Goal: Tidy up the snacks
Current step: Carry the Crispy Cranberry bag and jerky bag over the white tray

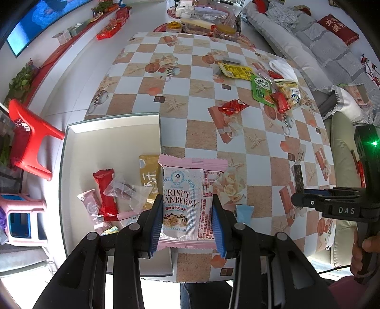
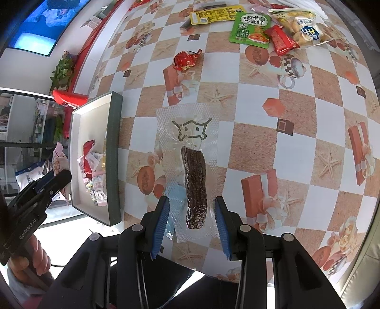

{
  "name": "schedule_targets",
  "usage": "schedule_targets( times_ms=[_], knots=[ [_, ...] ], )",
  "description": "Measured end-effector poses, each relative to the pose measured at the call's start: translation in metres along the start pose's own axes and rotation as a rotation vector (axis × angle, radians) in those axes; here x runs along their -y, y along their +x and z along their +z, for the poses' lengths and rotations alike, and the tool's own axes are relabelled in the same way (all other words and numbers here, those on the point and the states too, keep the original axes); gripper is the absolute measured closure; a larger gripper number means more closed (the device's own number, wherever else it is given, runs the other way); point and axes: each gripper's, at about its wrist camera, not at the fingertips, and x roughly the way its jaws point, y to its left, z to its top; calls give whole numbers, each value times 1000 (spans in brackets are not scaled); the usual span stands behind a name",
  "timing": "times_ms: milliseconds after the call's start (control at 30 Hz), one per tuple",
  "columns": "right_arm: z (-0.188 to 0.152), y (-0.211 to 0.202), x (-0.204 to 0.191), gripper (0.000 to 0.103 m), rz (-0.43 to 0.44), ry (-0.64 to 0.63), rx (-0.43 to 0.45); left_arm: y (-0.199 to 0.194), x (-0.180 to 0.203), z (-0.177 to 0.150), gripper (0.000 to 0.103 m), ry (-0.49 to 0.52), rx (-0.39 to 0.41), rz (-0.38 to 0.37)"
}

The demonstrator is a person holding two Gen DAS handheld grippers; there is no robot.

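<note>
**Both grippers holding a snack above the checkered table**

Currently the left gripper (image 1: 187,221) has its blue pads pressed against the two sides of a pink cranberry packet (image 1: 190,202), jaws narrowed to the packet's width. The packet hangs just past the right wall of the shallow white box (image 1: 114,133) — partly over the box edge, partly over the checkered tablecloth (image 1: 201,71). Inside the box lie a red wrapper (image 1: 105,192), a clear bag (image 1: 125,190), a gold packet (image 1: 148,176) and a small pink wrapper (image 1: 89,204).

Over on the other side, the right gripper (image 2: 192,223) clamps a clear vacuum pouch (image 2: 190,133) holding a dark meat stick (image 2: 196,185), jaws drawn in to about the pouch's width. A pale blue wrapper (image 2: 175,195) lies on the table beneath it.

Further off on the table sit a red candy (image 2: 186,60), and — bunched together — a green packet (image 2: 251,28), a yellow packet (image 2: 213,14), a red bar (image 2: 281,39) and a bag of pale pieces (image 2: 301,26).
</note>
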Motion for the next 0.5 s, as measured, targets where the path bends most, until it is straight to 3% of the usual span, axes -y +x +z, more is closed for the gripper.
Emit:
schedule_targets(
  times_ms=[500],
  knots=[
    [4,2,0,62,-7,9,-5,3,-2,4,62,-5,-5,-1]
  ],
)
